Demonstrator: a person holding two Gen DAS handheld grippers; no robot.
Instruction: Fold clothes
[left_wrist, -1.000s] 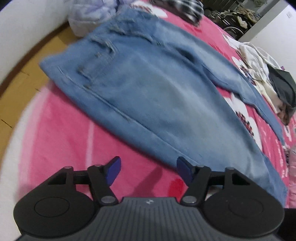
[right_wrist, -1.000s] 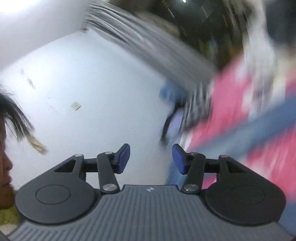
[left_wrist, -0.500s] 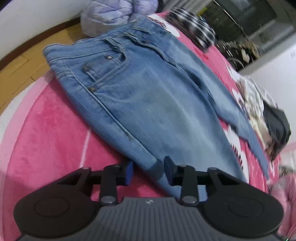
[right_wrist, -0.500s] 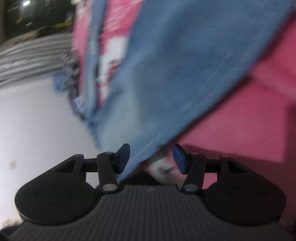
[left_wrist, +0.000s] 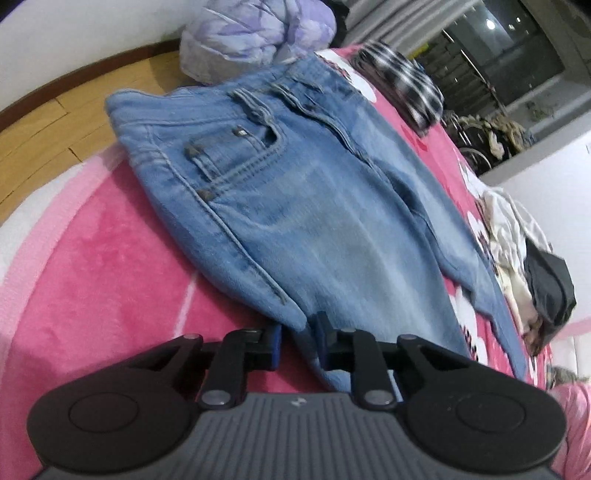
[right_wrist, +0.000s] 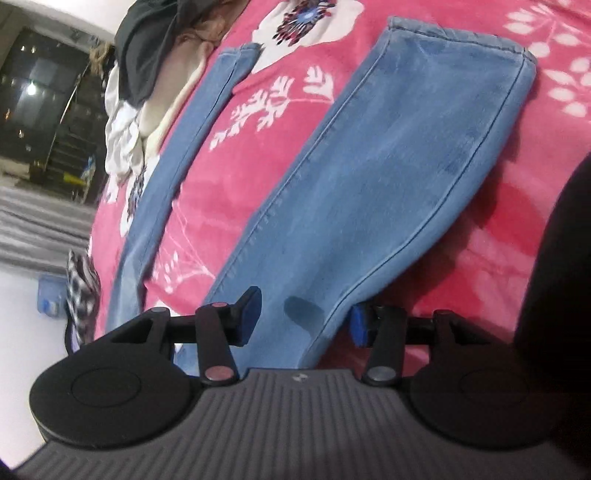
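Light blue jeans (left_wrist: 314, 206) lie flat on a pink flowered blanket (left_wrist: 110, 277), waistband far, legs running right. My left gripper (left_wrist: 298, 341) sits at the near side seam below the pocket. Its jaws are closing, and a fold of the denim edge is pinched between the blue pads. In the right wrist view the lower legs of the jeans (right_wrist: 388, 166) spread away to the hems. My right gripper (right_wrist: 303, 319) stands open low over the near leg, its fingers straddling that leg's right edge without pressing it.
A lilac bundle (left_wrist: 251, 33) and a black-and-white checked cloth (left_wrist: 406, 81) lie beyond the waistband. A heap of white and dark clothes (left_wrist: 524, 258) (right_wrist: 147, 74) sits past the far leg. Wooden floor (left_wrist: 55, 125) borders the blanket on the left. A dark shape (right_wrist: 554, 277) fills the right edge.
My left gripper came down onto the jeans' near edge and its jaws narrowed onto the denim. My right gripper swung down from the wall to the jeans leg, jaws still apart.
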